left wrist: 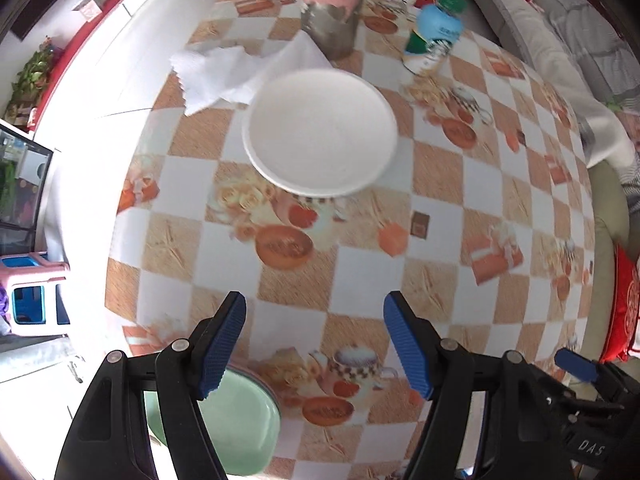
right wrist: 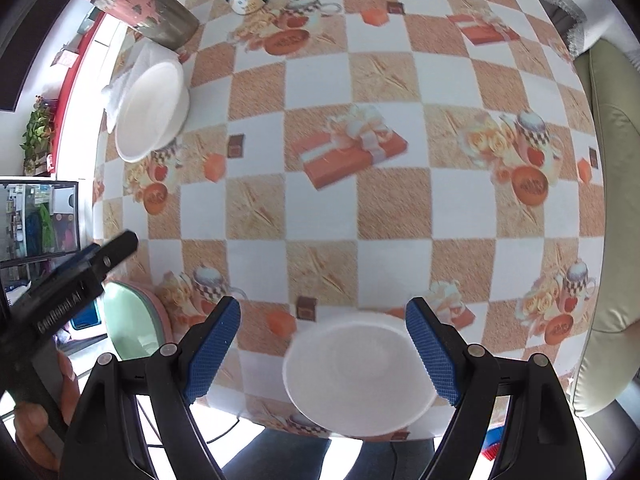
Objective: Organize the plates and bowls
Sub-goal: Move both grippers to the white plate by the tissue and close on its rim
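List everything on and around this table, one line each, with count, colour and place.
White dishes: two; one at the far side partly on the tissue, one at the near edge below the right gripper.
Green dish: one, pale green, on a pink one, at the near left edge.
Tissue: one, white, crumpled, beside the tumbler.
Tumbler: one, pink over worn metal, far edge.
Bottle: one, blue and green label, far edge, right of the tumbler.
Tablecloth: one, orange and white checks with printed pictures.
Sofa: pale green, right of the table.
Left gripper: black with blue pads, open, empty.
Right gripper: same, open, empty.
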`<state>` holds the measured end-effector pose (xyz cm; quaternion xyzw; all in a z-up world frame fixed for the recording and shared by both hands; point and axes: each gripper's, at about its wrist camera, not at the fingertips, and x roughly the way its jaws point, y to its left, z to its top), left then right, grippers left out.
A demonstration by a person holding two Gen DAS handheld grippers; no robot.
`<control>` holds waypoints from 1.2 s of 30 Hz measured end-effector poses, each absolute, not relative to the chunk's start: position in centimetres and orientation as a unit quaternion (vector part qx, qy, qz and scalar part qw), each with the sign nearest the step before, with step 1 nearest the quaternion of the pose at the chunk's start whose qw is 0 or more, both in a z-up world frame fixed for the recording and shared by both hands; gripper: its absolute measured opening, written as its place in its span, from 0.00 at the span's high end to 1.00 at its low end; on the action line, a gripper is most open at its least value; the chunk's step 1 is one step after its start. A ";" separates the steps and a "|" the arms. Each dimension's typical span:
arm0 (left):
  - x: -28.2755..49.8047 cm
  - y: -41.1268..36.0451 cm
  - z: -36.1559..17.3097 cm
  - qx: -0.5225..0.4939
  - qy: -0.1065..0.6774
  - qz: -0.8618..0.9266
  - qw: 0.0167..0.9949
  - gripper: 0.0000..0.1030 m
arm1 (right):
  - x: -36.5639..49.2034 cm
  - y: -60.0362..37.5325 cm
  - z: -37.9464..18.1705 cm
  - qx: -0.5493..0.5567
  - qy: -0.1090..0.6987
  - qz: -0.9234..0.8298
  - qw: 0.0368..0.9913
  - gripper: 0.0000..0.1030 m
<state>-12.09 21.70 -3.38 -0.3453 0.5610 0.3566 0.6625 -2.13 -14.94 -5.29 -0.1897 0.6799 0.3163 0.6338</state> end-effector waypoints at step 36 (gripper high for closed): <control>-8.9 36.1 -12.7 -0.361 0.585 0.369 0.625 0.55 | 0.8 6.3 -13.2 -0.140 0.681 0.335 0.636 0.56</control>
